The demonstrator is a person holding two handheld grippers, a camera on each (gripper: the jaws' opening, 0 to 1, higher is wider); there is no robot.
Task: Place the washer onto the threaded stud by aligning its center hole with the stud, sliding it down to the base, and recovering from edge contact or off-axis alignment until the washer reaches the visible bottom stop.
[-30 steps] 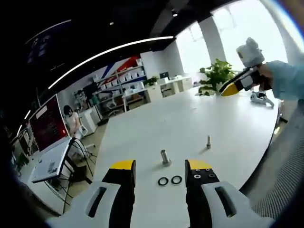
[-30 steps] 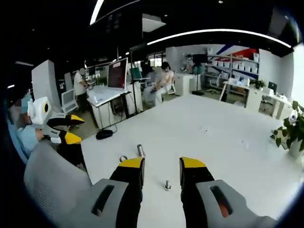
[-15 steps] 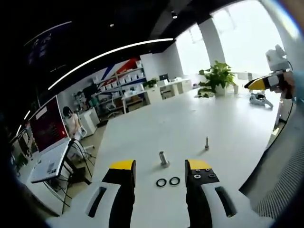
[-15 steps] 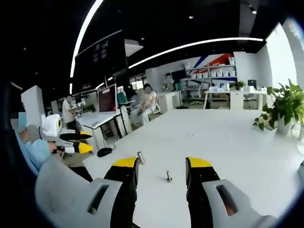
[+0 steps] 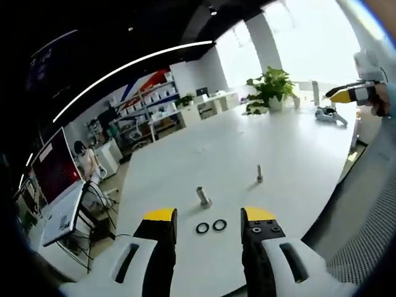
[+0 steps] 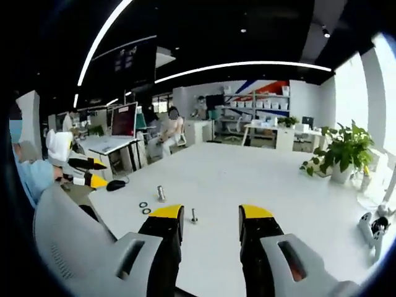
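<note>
Approach stage; no washer picked up yet. Both grippers hang above the white tabletop (image 5: 297, 142) with nothing between their jaws.

Left gripper (image 5: 209, 216): jaws wide apart, empty, touching nothing. Just ahead of the gap between the tips lie two small dark ring-shaped washers (image 5: 211, 226), flat on the table, side by side, close but whether touching I cannot tell. Beyond them, slightly toward the left jaw, stands a stubby grey metal cylinder with a wider base (image 5: 203, 197), upright. Farther out, ahead of the right jaw, a thin upright grey threaded stud (image 5: 259, 173) stands alone, well apart from the washers. No washer on it.

Right gripper (image 6: 210, 213): jaws also wide apart, empty, clear of the table. The thin stud (image 6: 193, 215) stands between its jaw tips, a little toward the left jaw. The stubby cylinder (image 6: 161, 193) and the two washers (image 6: 145, 207) lie off beyond the left jaw.

Each gripper appears far off at the edge of the other's view: the right one (image 5: 346, 94) in the left gripper view, the left one (image 6: 83, 171) in the right gripper view.

Judgement: step in hand is reaching for a washer. Next move calls for lowering the left gripper over one ring, pinching its edge without dragging its neighbour, then carrying it level over the thin stud. Flat thin rings on a smooth top will likely be awkward to lift.
</note>
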